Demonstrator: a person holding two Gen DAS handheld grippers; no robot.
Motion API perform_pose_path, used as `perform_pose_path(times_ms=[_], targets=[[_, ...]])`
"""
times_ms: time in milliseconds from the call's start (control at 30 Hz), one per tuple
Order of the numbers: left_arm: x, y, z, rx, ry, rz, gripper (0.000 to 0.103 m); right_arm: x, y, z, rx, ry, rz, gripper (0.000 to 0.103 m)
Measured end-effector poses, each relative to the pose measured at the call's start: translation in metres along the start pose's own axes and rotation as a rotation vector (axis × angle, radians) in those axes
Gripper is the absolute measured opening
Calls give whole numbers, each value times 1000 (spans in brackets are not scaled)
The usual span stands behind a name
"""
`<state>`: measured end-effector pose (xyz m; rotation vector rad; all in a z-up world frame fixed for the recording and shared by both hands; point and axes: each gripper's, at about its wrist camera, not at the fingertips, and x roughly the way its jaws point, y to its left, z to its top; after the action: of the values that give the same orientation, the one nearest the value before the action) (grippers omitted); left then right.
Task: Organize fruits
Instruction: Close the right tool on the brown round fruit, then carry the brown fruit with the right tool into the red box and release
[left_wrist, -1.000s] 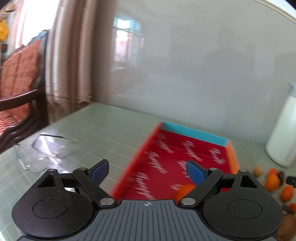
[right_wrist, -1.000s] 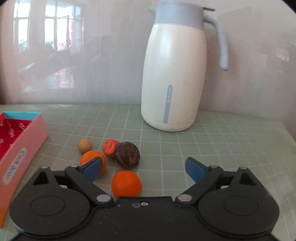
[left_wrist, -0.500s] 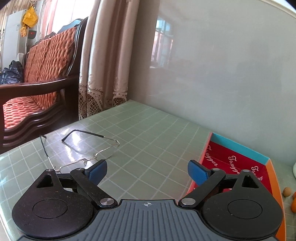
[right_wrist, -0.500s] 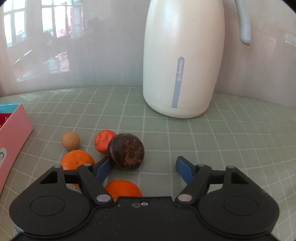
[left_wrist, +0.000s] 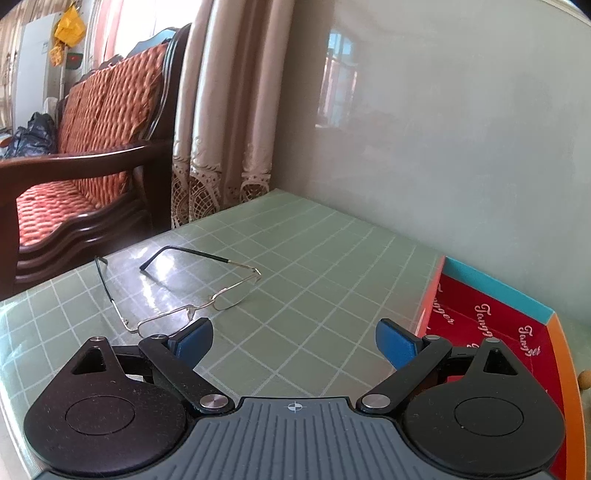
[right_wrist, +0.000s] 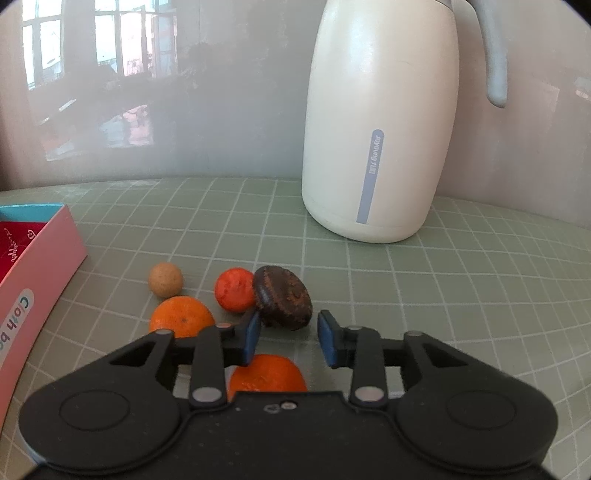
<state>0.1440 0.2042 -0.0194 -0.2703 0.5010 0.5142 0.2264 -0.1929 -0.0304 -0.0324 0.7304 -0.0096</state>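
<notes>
the right gripper (right_wrist: 287, 330), its fingers just closing round the dark brown wrinkled round fruit (right_wrist: 282, 301) before the tall cream thermos jug (right_wrist: 380, 122), seems mid-pick but not clamped, so next squeeze, lift, carry to the red-lined cardboard box (left_wrist: 509, 332); left gripper (left_wrist: 293, 341) gapes empty.

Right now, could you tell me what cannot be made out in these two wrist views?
- Right wrist: right gripper's jaws have just been closing, dark fruit between them; pad contact unclear.
- Right wrist: near orange half hidden behind that gripper's body.
- Left wrist: box partly hidden behind left gripper; tan fruit cut by right edge.
</notes>
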Motion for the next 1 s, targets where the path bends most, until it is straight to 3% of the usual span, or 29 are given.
perform_pose_path(times_ms=[67, 133, 433, 700, 733, 800, 833, 867, 1000], targets=[[0, -1, 0, 2, 0, 0, 94, 3, -5, -1, 13, -6, -3, 56], [1, -5, 0, 11, 1, -6, 95, 6, -9, -2, 24, -9, -4, 63], [3, -9, -2, 30, 2, -14, 95, 15, -13, -2, 15, -35, 24, 60], [4, -8, -2, 31, 4, -18, 95, 23, -18, 0, -17, -55, 34, 78], [4, -9, -2, 34, 4, -18, 95, 23, -18, -1, -18, -58, 37, 78], [4, -11, -2, 37, 3, -22, 95, 24, -19, 0, -20, -57, 52, 65], [4, -12, -2, 38, 2, -24, 95, 23, -18, 2, -26, -59, 64, 43], [4, -13, -2, 40, 2, -25, 95, 21, -16, 3, -35, -61, 72, 36], [4, -17, -3, 47, 1, -29, 95, 19, -12, 1, -64, -64, 58, 36]])
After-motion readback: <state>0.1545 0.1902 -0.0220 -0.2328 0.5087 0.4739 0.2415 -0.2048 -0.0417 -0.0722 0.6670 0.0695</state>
